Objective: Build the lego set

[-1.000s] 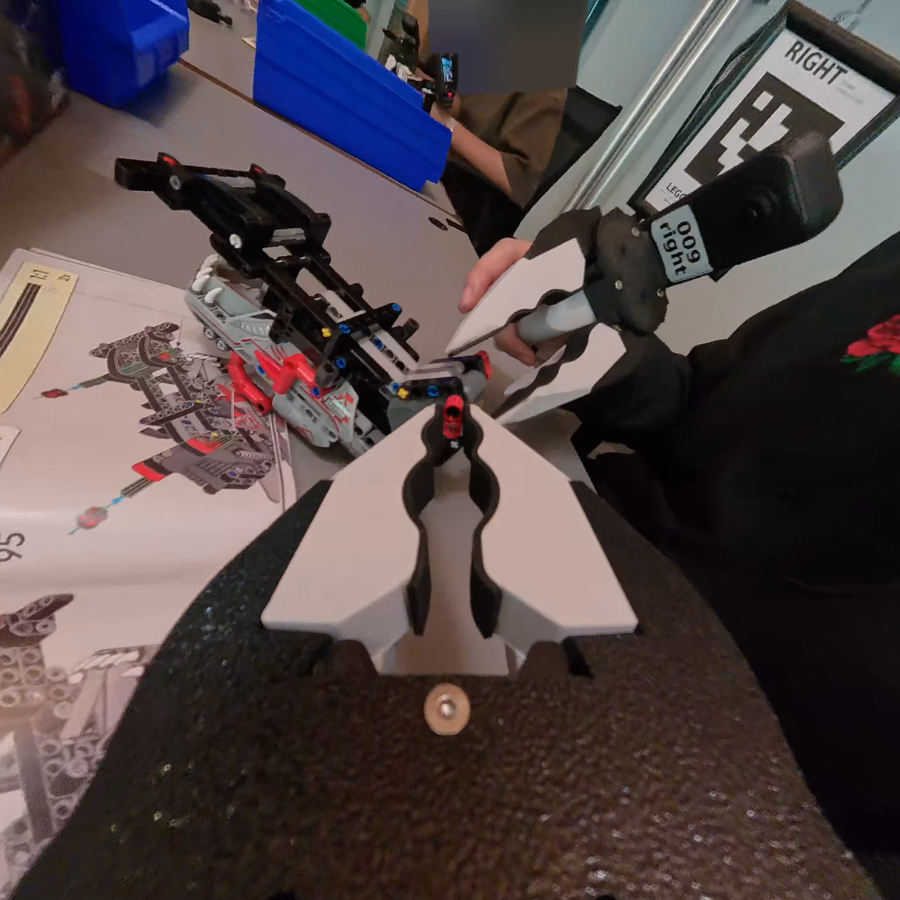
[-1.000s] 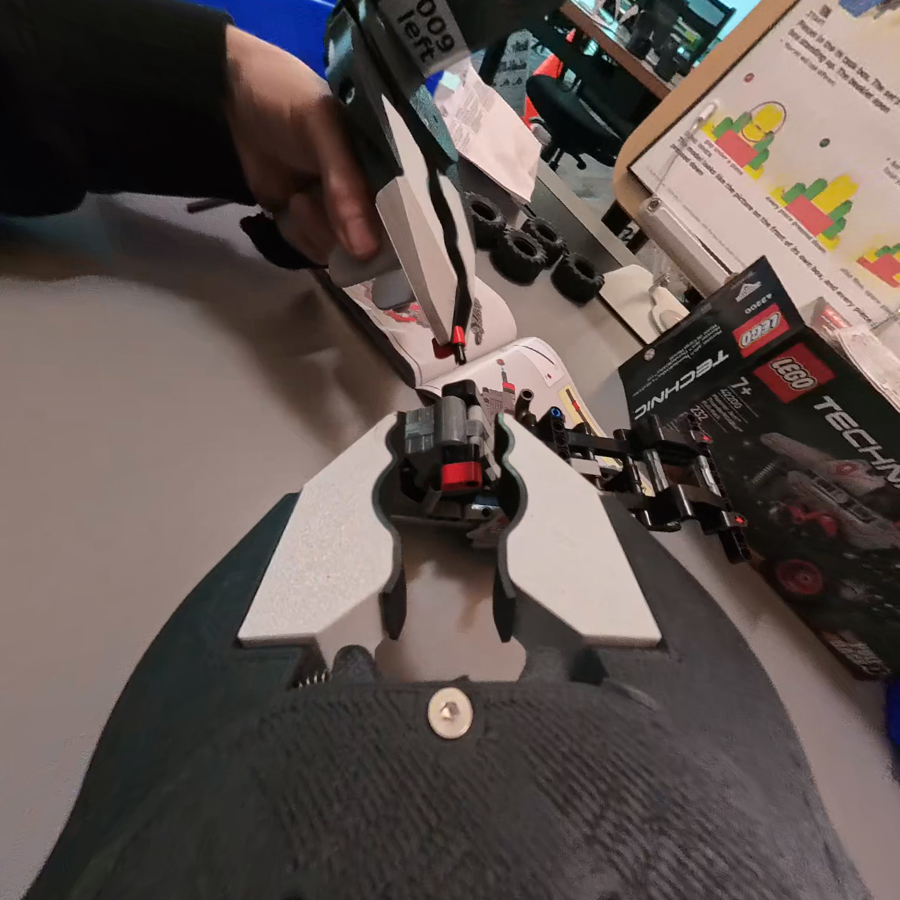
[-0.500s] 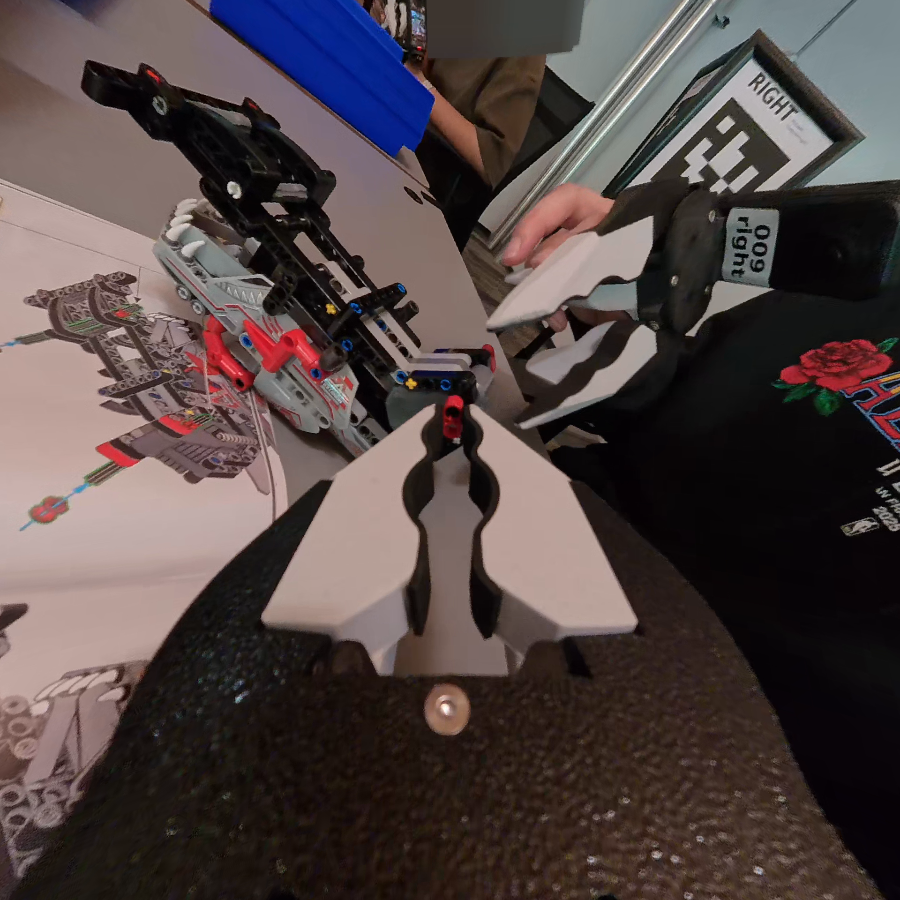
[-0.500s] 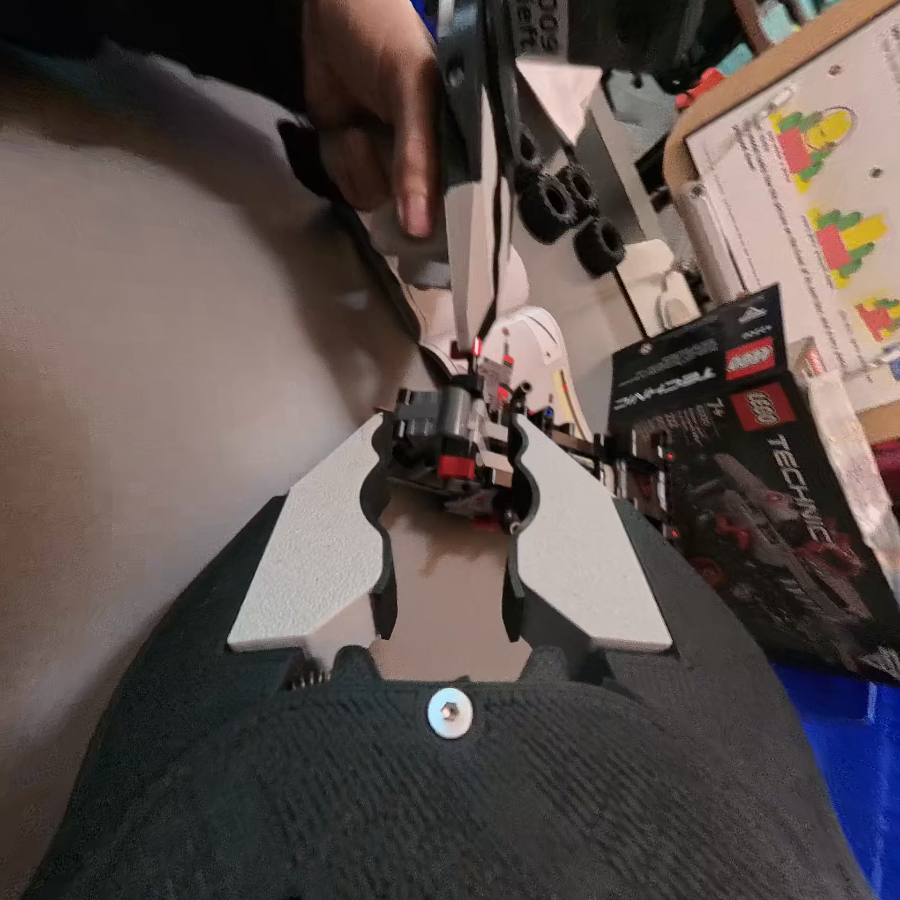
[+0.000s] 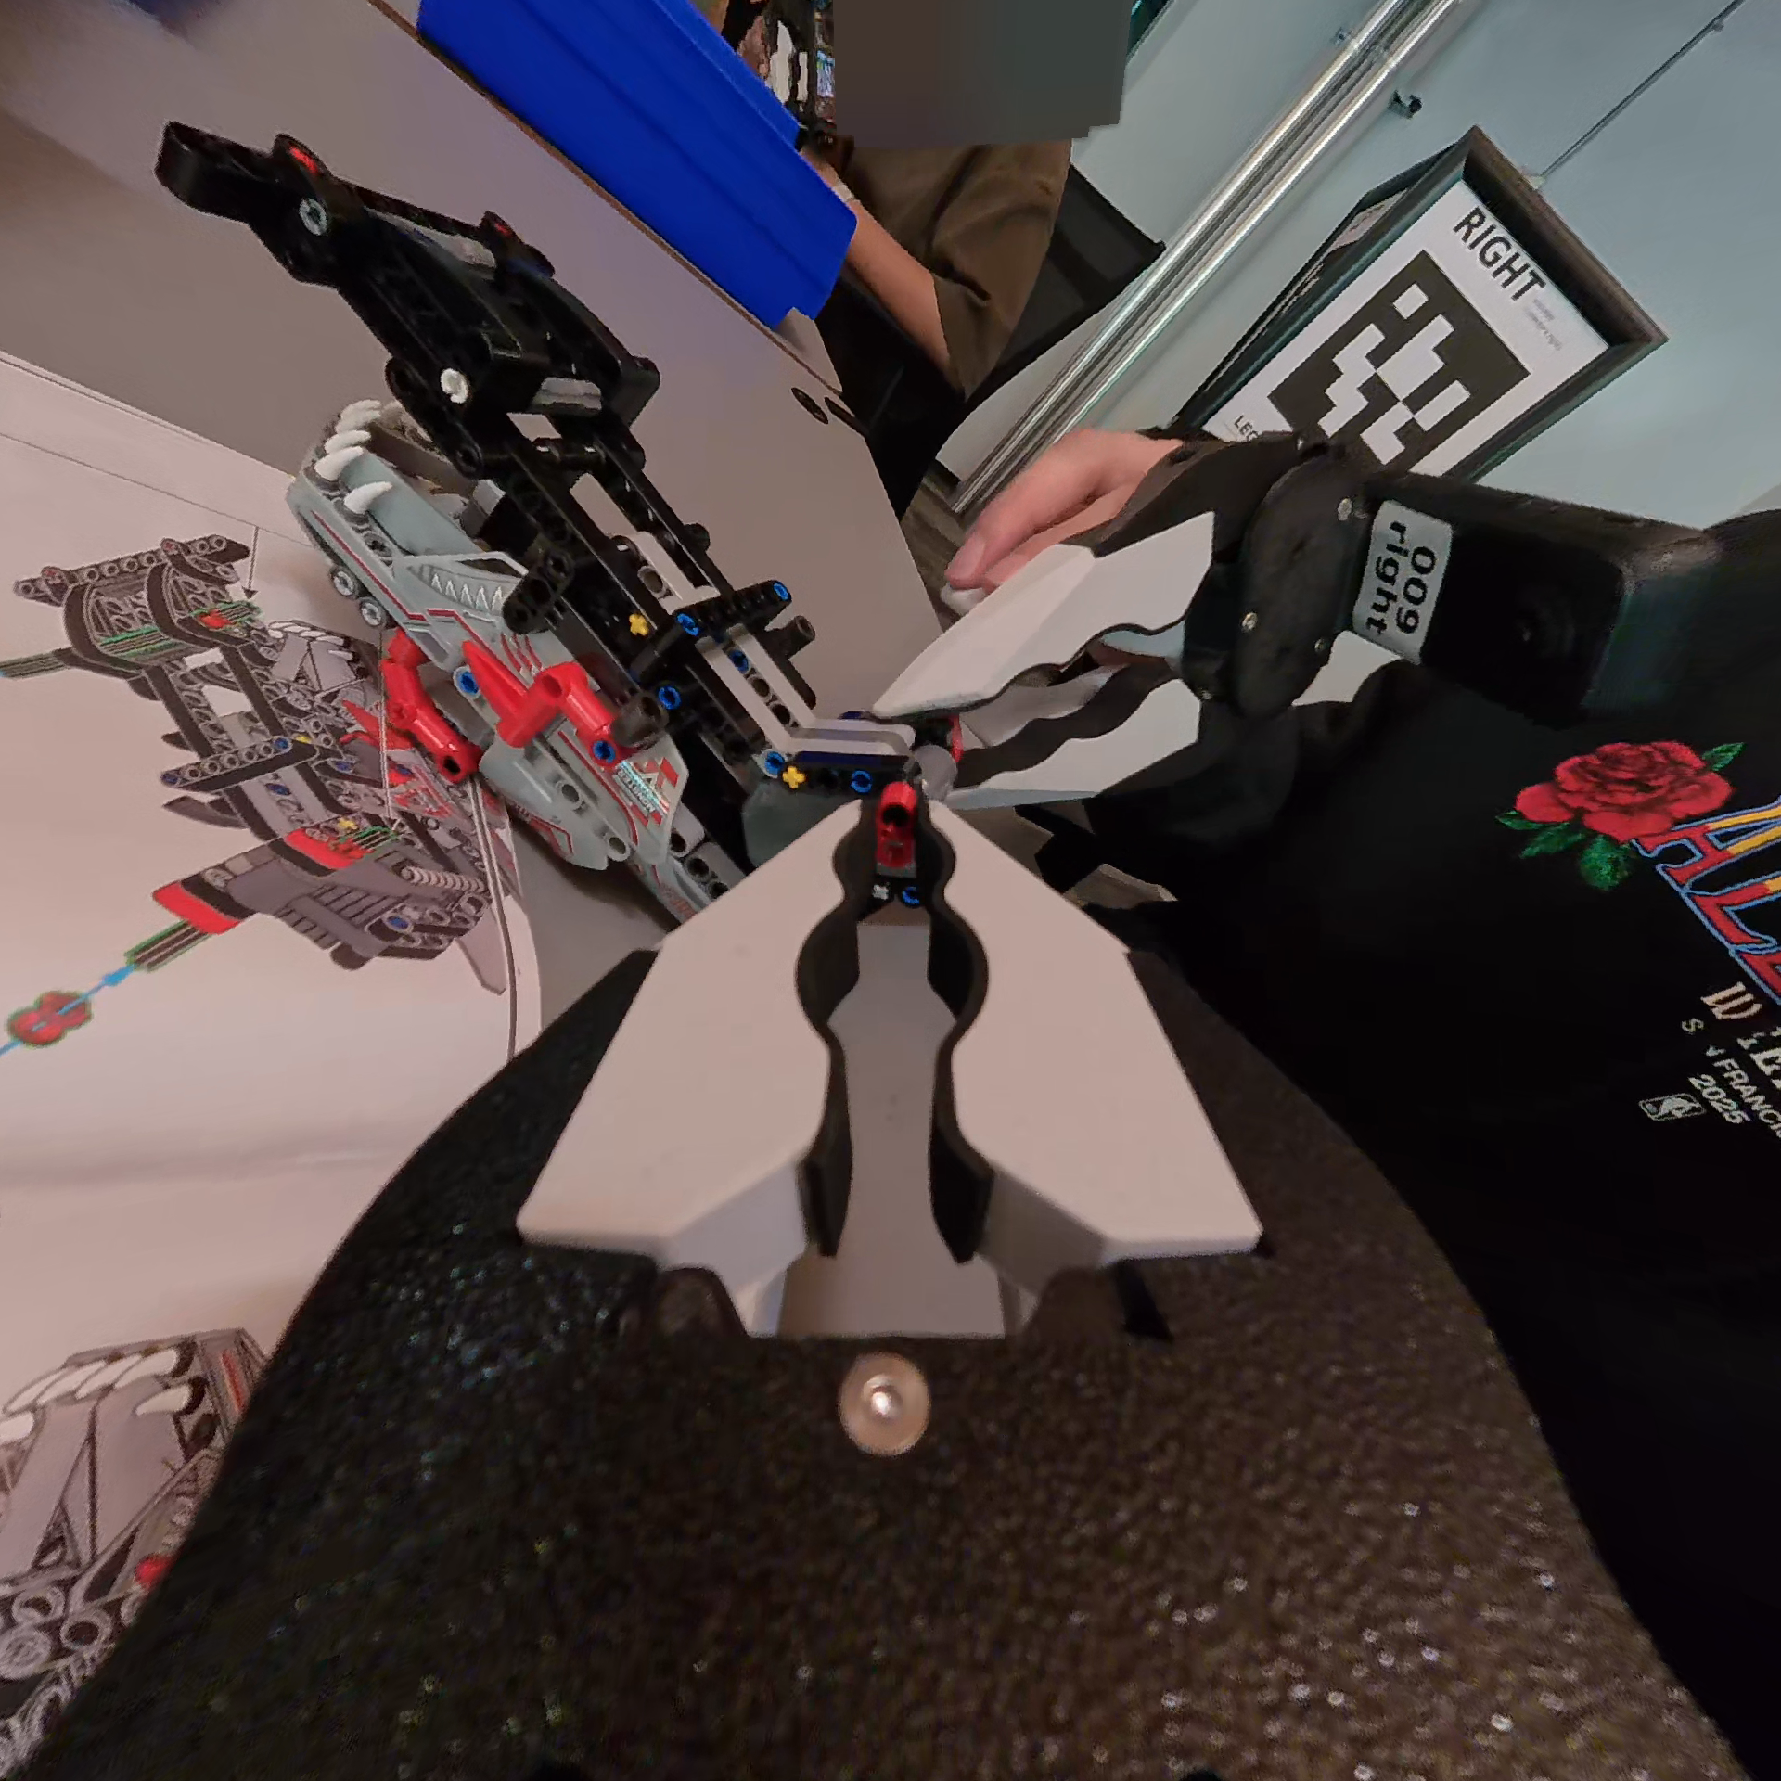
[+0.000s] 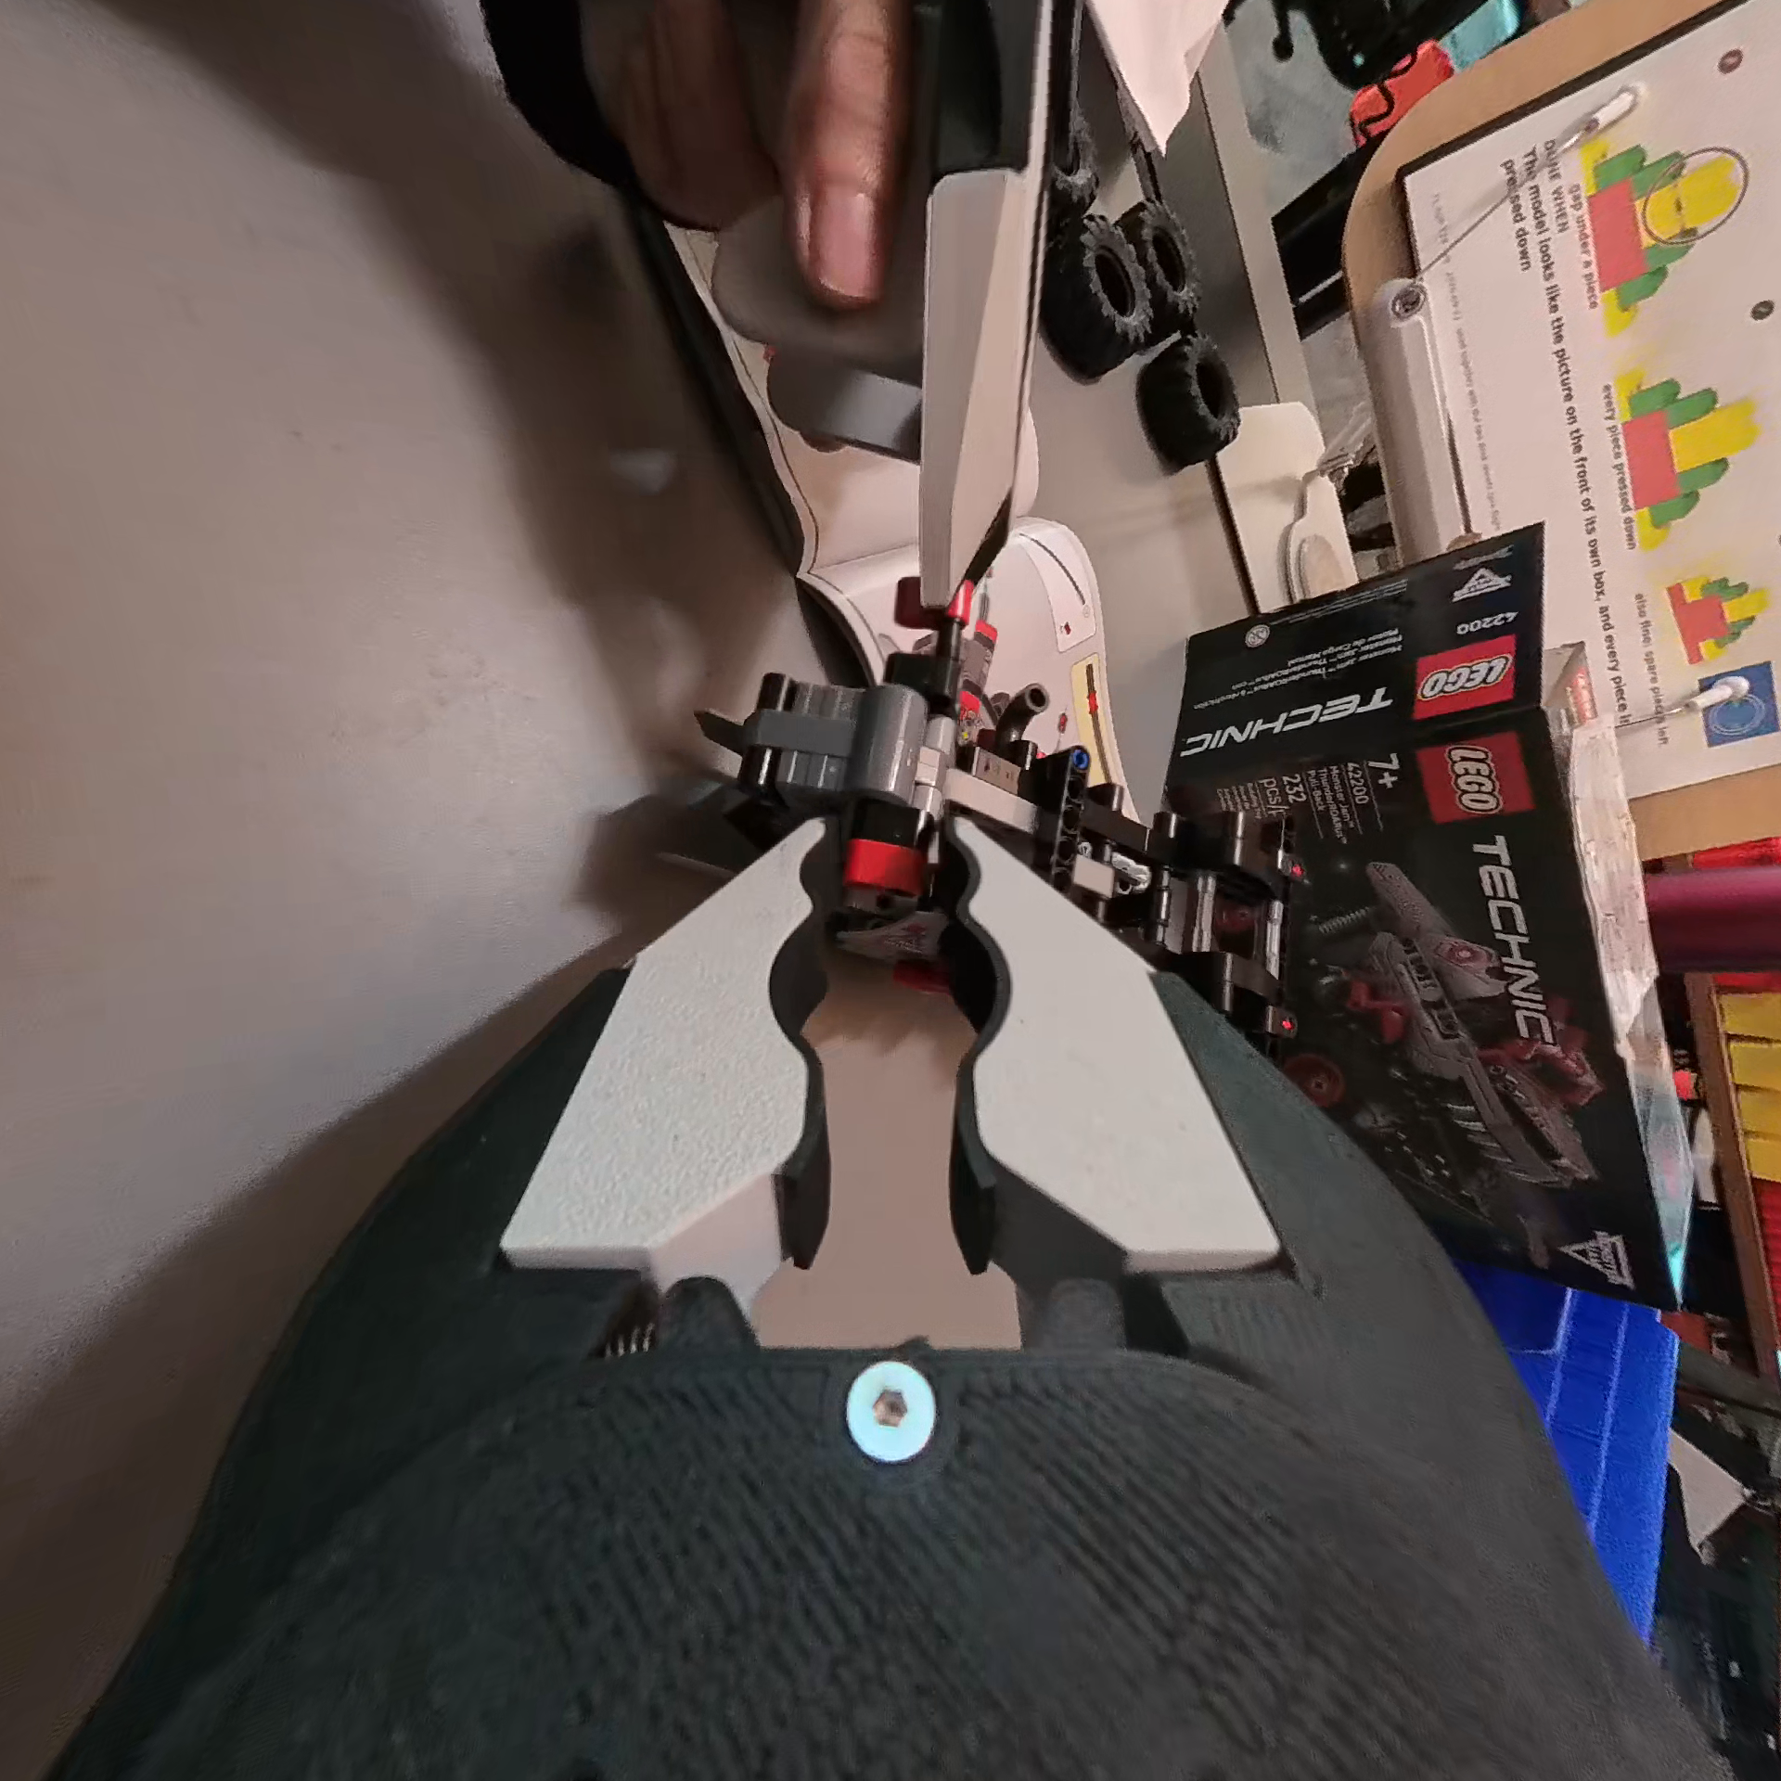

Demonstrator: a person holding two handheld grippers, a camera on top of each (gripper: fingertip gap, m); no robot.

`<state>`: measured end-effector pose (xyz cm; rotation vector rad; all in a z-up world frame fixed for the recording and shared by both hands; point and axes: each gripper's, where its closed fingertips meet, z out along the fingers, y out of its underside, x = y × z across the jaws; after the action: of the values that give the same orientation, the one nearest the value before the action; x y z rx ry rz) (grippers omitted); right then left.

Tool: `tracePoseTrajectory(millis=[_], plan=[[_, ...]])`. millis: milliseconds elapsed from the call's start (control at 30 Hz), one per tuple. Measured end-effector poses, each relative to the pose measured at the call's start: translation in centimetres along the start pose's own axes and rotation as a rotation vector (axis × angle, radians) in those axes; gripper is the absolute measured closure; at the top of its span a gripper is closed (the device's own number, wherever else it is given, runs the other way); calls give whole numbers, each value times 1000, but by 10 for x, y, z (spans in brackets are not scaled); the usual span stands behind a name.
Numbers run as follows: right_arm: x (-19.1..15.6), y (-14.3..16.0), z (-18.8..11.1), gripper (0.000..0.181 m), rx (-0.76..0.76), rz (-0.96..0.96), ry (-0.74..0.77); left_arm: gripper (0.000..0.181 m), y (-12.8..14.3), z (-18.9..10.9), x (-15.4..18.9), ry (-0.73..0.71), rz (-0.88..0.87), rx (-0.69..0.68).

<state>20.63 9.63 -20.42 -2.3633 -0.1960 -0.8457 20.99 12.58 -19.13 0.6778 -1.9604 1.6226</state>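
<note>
At left of the left wrist frame the instruction booklet (image 5: 241, 964) lay open; the lego model (image 5: 540, 617) rested beside it, centre-left. The left gripper (image 5: 896, 838) pinched a small red pin (image 5: 898, 819) at centre. From the right, the right gripper (image 6: 891, 867) clamped the model's grey end.

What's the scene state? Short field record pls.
left gripper: shut on red pin, tip at the model's near end
right gripper: shut on model, at the same end
model: partly built, black frame, grey and red panels, no wheels on
tires: loose on table, behind the model
booklet: open, beside the model
box: right of the model in right wrist view
</note>
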Motion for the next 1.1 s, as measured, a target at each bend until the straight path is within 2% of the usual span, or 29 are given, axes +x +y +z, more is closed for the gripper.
tracePoseTrajectory(millis=[200, 233, 267, 367, 533, 633, 733, 833, 933, 1100], plan=[[1, 3, -2, 163, 24, 35, -16, 176, 1, 5, 0, 7, -9, 2], [5, 6, -5, 160, 15, 76, 2, 176, 0, 6, 0, 3, -12, 6], [12, 8, -10, 146, 20, 132, 46, 176, -1, 8, 0, 4, -15, 12], [20, 7, -30, 131, 81, 400, 114, 176, -1, 13, 3, 18, -18, 12], [-8, 19, -31, 130, 163, 957, 100, 176, -1, 20, 7, 23, -11, 10], [-13, 23, -25, 135, 249, 1131, 93, 176, 0, 24, 10, 17, -7, -4], [-11, 28, -18, 136, 243, 1140, 107, 176, 0, 30, 14, 10, -4, 9], [-3, 26, -18, 150, 264, 1082, 155, 176, 1, 35, 13, -37, -6, 33], [1, 28, -15, 153, 247, 1043, 189, 176, -2, 36, 11, -98, -33, 140], [4, 33, -13, 155, 228, 994, 243, 176, -4, 38, 6, -189, -57, 231]])
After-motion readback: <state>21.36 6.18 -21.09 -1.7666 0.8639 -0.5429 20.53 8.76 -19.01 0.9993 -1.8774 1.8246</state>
